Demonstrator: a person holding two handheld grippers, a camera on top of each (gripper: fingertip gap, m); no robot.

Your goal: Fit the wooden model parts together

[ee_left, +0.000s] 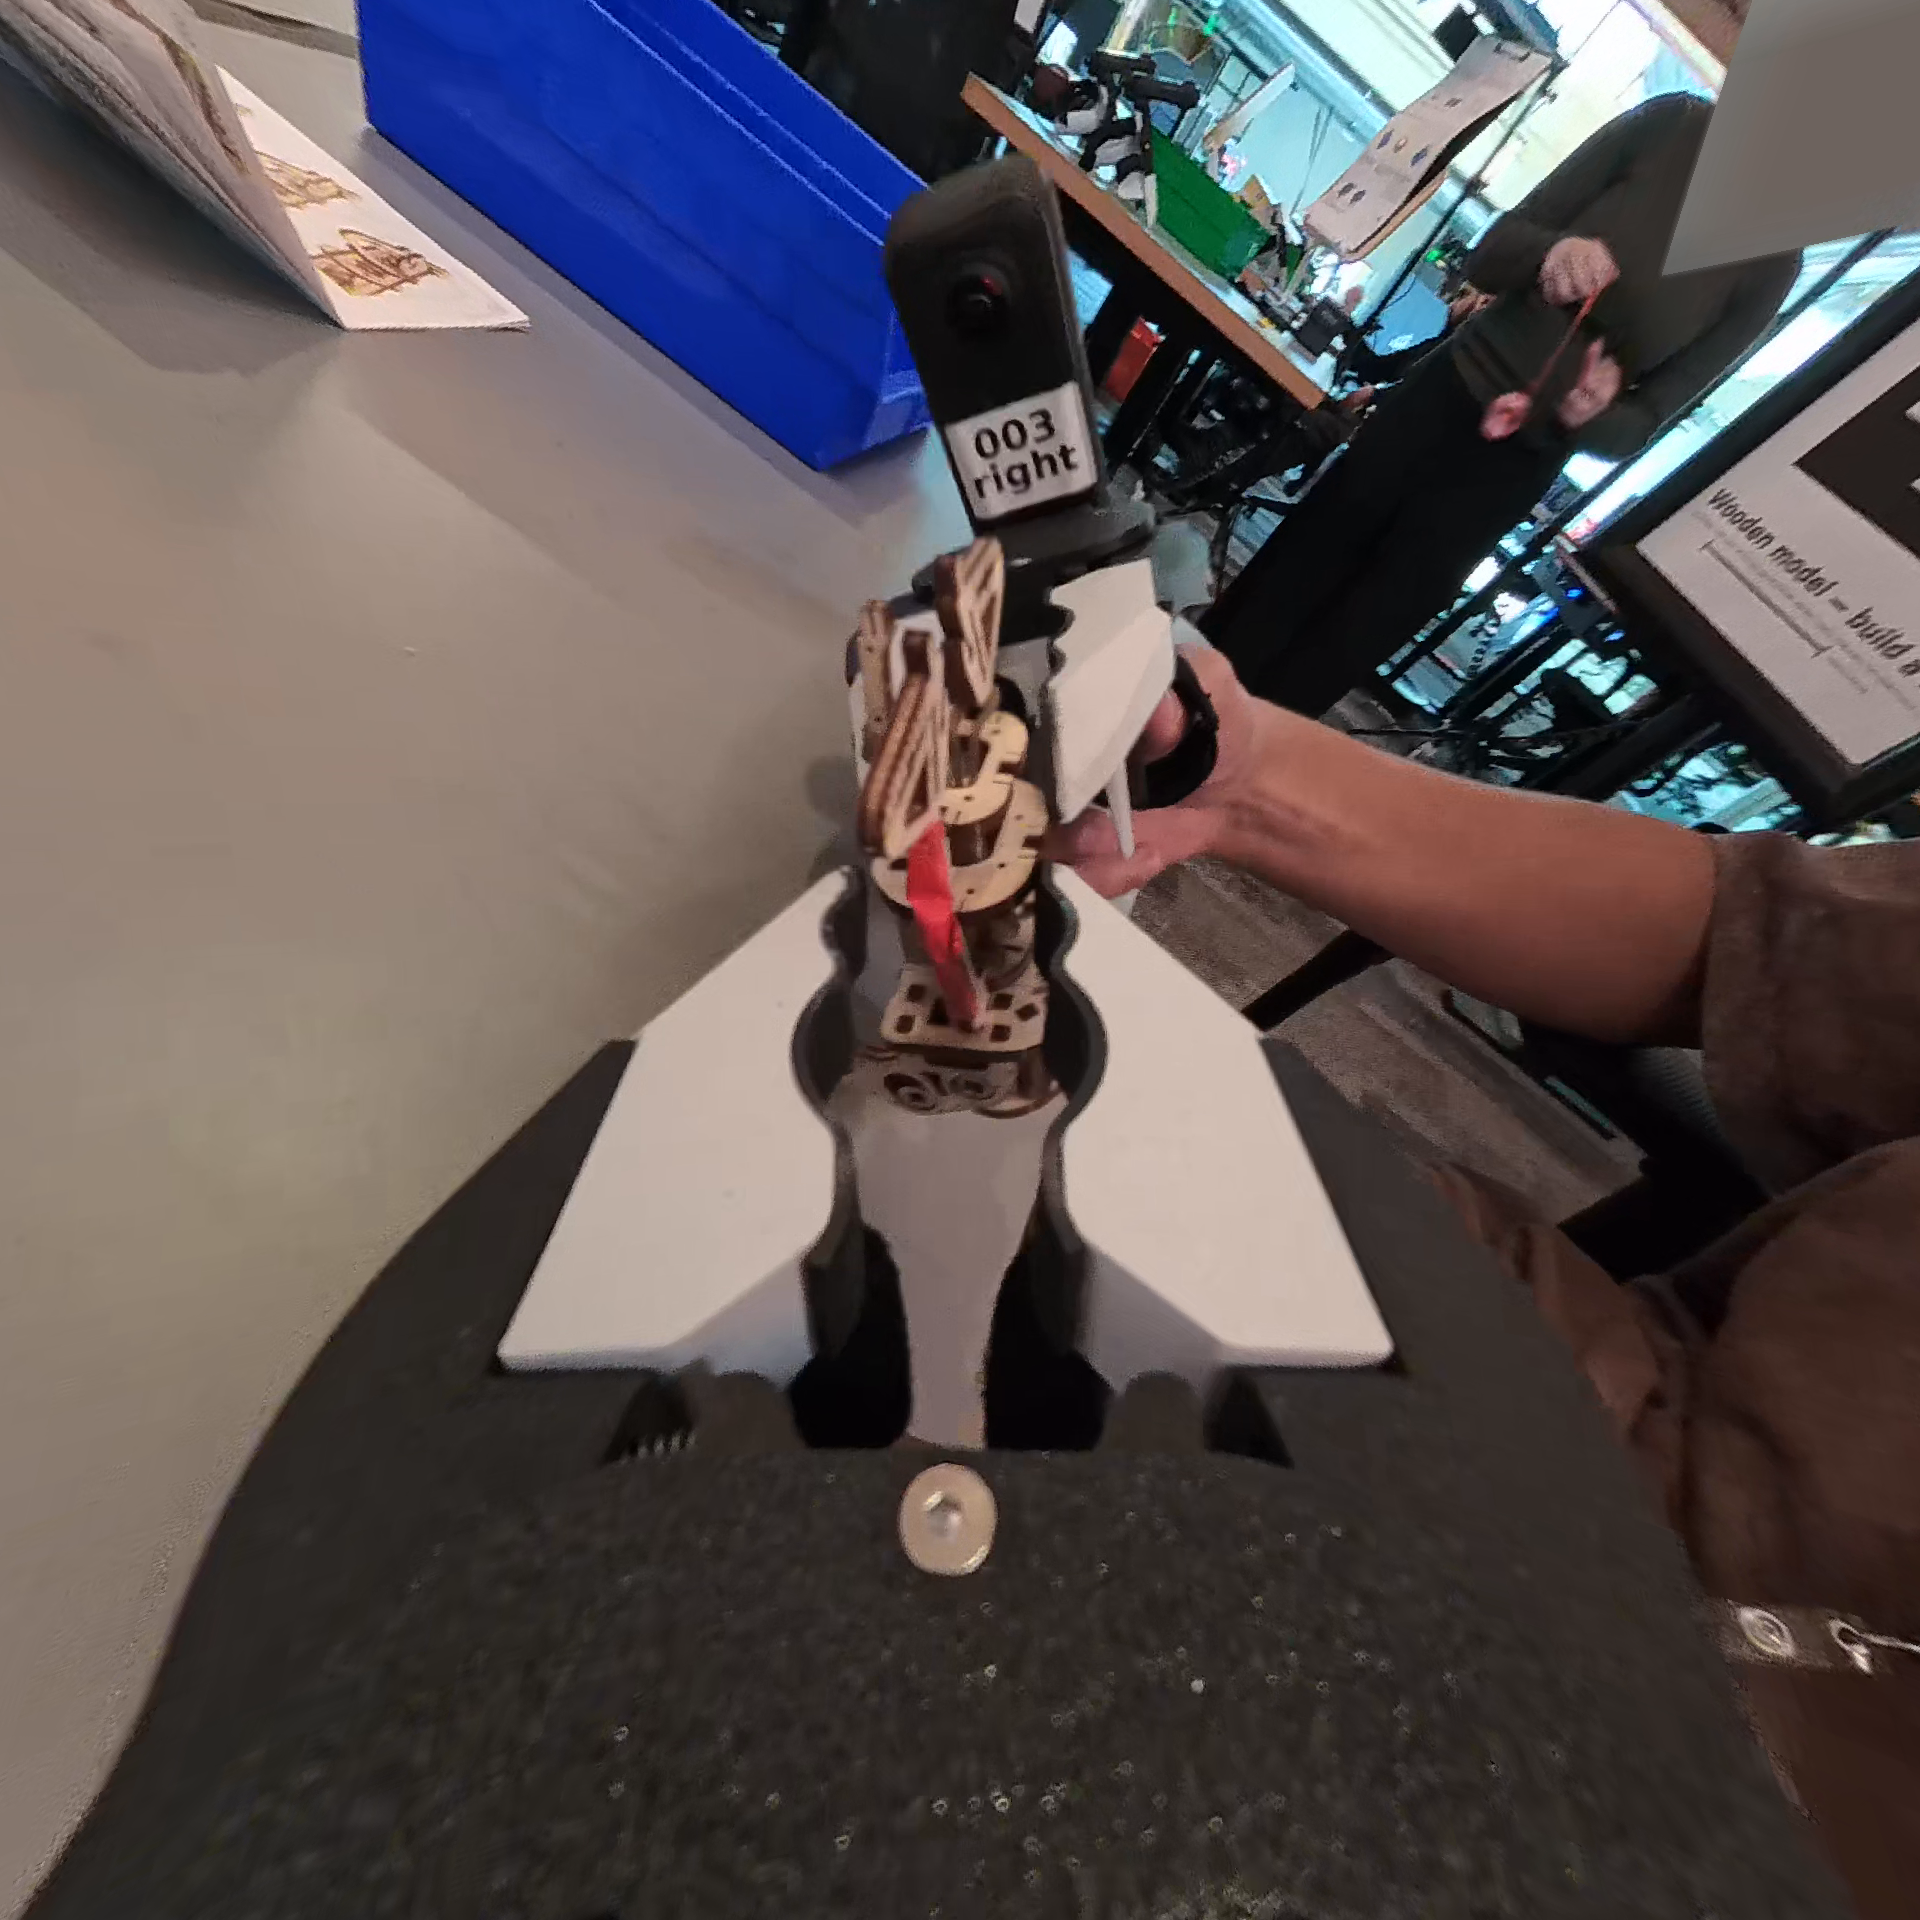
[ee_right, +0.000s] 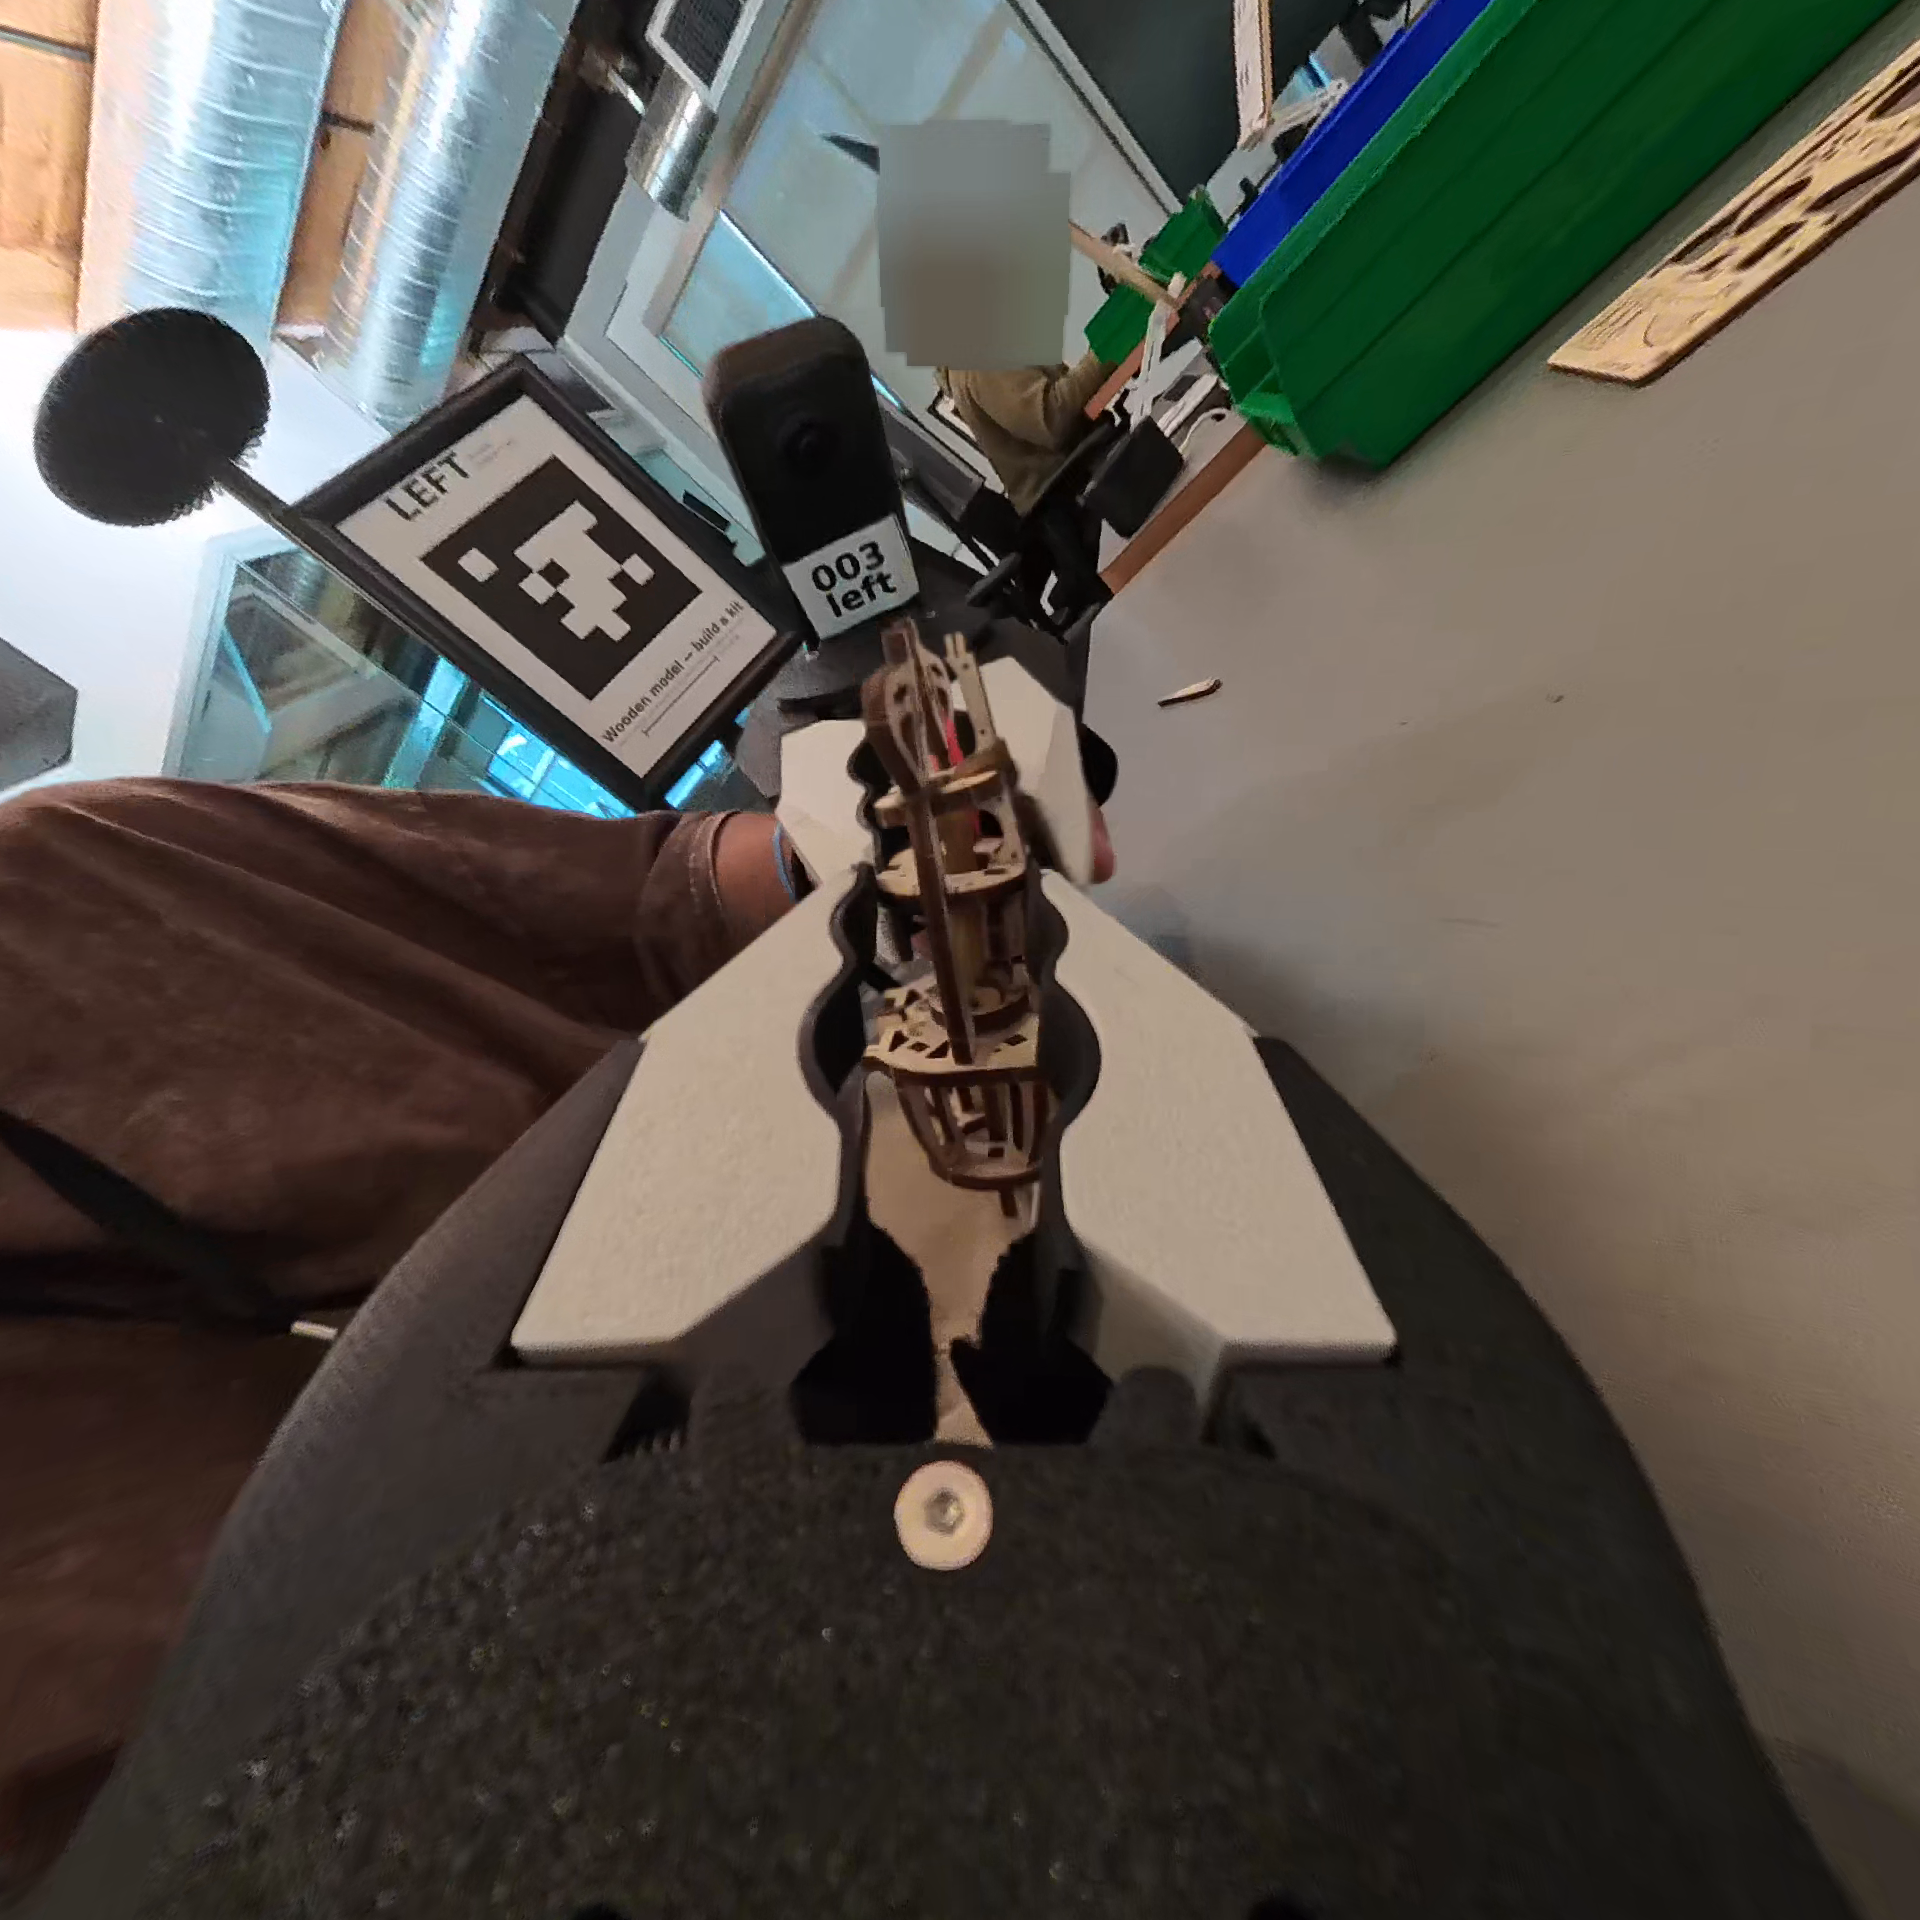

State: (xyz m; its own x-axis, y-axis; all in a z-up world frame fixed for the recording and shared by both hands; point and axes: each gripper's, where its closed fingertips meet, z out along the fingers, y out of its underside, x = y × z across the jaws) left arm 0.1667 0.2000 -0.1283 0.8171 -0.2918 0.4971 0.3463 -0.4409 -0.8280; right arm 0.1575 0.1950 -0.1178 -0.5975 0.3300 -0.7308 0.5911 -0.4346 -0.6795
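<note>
1. Left wrist view: the left tool (ee_left: 951, 914) has its two white fingers closed on the near end of a wooden model (ee_left: 951, 831), a stack of laser-cut discs, plates and struts held above the grey desk (ee_left: 364, 779).
2. A red strip (ee_left: 940, 914) runs through the model between the fingers.
3. Straight ahead, the right tool (ee_left: 997, 707) grips the far end of the same model; a hand (ee_left: 1174, 790) holds its handle, and a black camera with a white label (ee_left: 987, 301) stands on top of it.
4. Ahead and to the left of the left tool, a blue bin (ee_left: 644, 197) sits on the desk, and farther left lies an open instruction booklet (ee_left: 260, 177).
5. Ahead and to the right, well off the desk, a person in dark clothes (ee_left: 1538, 343) stands holding a red strap.
6. Right wrist view: the right tool (ee_right: 951, 925) is clamped on the wooden model (ee_right: 951, 935), whose basket-like ribbed end lies between its white fingers.
7. Directly ahead, the left tool (ee_right: 935, 790) holds the model's other end, its labelled camera (ee_right: 810, 457) above.
8. Left of the right tool lies a brown sleeve (ee_right: 312, 987), with a framed marker sign (ee_right: 551, 582) beyond it.
9. Ahead to the right stand green bins (ee_right: 1507, 239) and a blue bin (ee_right: 1330, 145), with a cut-out wooden sheet (ee_right: 1766, 197) lying on the desk (ee_right: 1558, 935) beside them.
10. A small loose wooden piece (ee_right: 1190, 691) lies on the desk just right of the left tool.
</note>
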